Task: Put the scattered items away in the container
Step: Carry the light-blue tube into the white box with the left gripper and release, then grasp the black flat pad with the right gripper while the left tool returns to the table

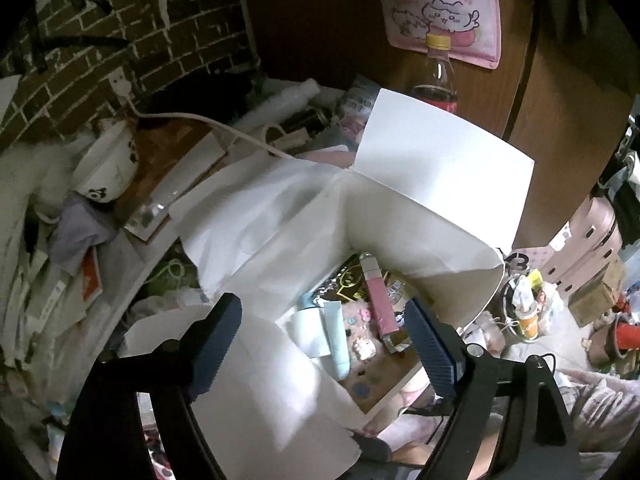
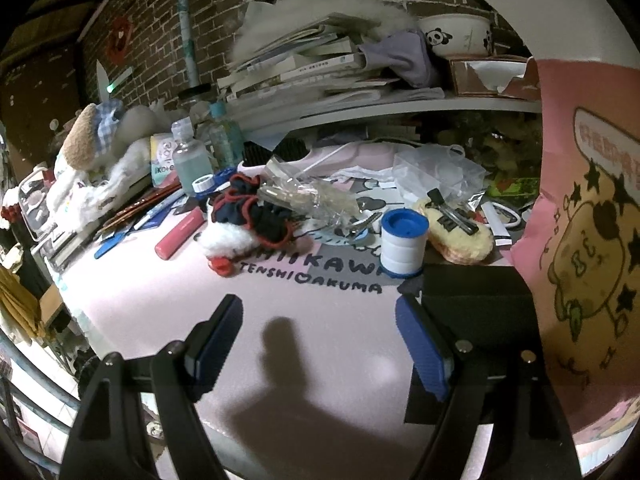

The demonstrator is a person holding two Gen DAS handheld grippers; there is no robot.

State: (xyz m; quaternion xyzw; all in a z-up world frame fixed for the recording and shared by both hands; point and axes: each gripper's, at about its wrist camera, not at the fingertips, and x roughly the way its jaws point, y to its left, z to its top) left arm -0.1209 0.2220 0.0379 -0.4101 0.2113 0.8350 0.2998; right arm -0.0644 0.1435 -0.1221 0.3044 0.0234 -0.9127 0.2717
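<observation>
In the left wrist view a white cardboard box (image 1: pixel 400 216) stands with its flaps up. Inside it lie a pink tube (image 1: pixel 378 296), a pale blue tube (image 1: pixel 336 336) and other small items. My left gripper (image 1: pixel 324 344) hangs open over the box's mouth, with nothing between its blue pads. In the right wrist view my right gripper (image 2: pixel 320 344) is open and empty above a pink desk mat (image 2: pixel 168 292). Scattered beyond it are a white and blue tape roll (image 2: pixel 402 248), a red tube (image 2: pixel 180 232), a dark cloth with red trim (image 2: pixel 256 216) and a yellow pouch (image 2: pixel 460 236).
A black block (image 2: pixel 476 304) sits just by the right finger, and a pink cartoon bag (image 2: pixel 588 240) fills the right edge. Bottles (image 2: pixel 192 156), a crumpled plastic bag (image 2: pixel 312 196) and a shelf of books (image 2: pixel 312 64) crowd the back. A cola bottle (image 1: pixel 438 76) stands behind the box.
</observation>
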